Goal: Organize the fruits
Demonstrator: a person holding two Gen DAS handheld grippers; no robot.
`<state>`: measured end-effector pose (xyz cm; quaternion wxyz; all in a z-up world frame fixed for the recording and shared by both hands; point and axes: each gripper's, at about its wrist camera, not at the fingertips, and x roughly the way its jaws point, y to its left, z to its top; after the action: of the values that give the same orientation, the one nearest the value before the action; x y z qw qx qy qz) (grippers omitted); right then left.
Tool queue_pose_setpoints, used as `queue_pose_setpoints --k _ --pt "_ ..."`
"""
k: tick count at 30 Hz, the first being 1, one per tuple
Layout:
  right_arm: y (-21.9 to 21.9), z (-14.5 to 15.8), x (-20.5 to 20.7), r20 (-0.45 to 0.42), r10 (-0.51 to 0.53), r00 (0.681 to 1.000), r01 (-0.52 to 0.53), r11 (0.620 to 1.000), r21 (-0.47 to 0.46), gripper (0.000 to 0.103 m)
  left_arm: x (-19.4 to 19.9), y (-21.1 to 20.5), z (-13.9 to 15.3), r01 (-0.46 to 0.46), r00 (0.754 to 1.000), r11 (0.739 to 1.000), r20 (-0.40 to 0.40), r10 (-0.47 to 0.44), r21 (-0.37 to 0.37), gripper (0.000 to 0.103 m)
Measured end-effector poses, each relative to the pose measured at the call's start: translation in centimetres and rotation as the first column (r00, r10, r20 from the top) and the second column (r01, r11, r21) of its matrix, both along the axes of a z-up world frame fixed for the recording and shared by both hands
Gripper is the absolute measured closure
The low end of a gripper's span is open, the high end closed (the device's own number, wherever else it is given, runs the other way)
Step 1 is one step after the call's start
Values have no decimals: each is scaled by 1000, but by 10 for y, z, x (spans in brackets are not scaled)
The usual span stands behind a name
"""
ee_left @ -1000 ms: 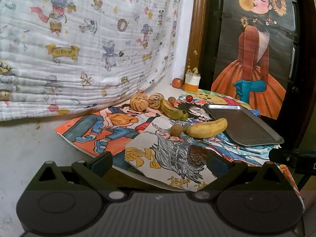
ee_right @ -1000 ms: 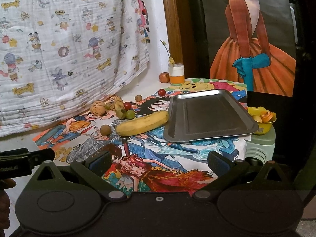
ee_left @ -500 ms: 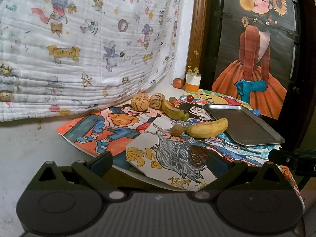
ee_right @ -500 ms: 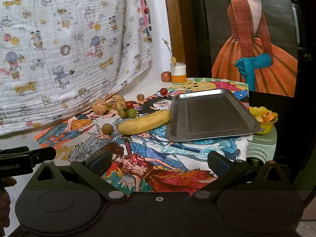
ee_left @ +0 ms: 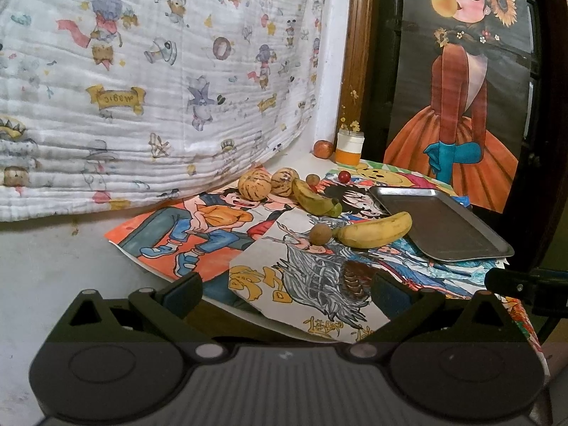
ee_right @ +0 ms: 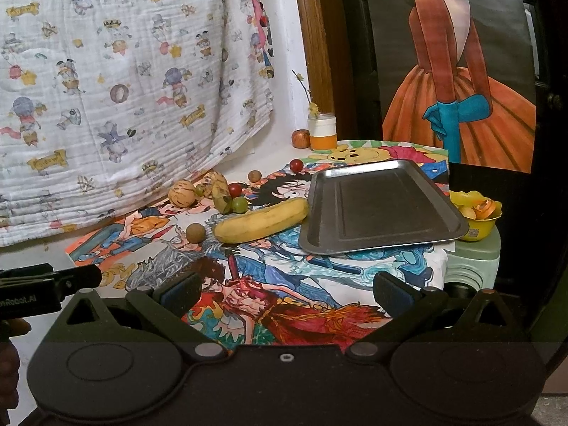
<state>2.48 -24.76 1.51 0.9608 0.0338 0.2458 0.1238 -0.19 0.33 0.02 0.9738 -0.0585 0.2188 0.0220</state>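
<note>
Fruits all loose on worktop left of flat grey metal tray (ee_right: 381, 206), none in it yet. Long yellow banana (ee_right: 261, 220) touching tray's left edge; small brown round fruit (ee_right: 195, 233) just beyond. Left tongs (ee_left: 287, 289) & right tongs (ee_right: 287, 289) wide open, empty, short of tray. Approach step, prob. Next: reach banana, close across middle.

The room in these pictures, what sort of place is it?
Probably a home, not a lab: a cartoon-print blanket hangs on the wall, hand-coloured drawings cover a small table, and loose fruit lies beside a metal tray.
</note>
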Motion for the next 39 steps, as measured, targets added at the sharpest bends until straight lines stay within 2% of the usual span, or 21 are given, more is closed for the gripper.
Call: queue_pose_setpoints --k 10,22,26,30,35,39 --pt "-7 14 -17 52 40 998 -42 999 35 0 -8 -2 10 -8 1000 1000 0 8 5 0" --pt "-21 55 -60 166 114 979 -119 993 20 0 -48 -16 46 -30 999 999 39 29 37 0" --pt "-22 76 -63 204 188 961 -184 982 -41 0 -57 -18 62 -25 998 998 65 21 62 0" --pt "-20 104 -55 213 290 933 -265 954 -141 0 -55 -14 73 -18 997 997 73 12 74 0" --pt "-23 146 -31 184 391 902 -346 908 -237 0 -34 -7 86 7 999 995 50 -12 102 0" --pt "-27 189 4 134 468 873 -416 860 -295 0 -7 2 98 52 998 989 25 -56 139 0"
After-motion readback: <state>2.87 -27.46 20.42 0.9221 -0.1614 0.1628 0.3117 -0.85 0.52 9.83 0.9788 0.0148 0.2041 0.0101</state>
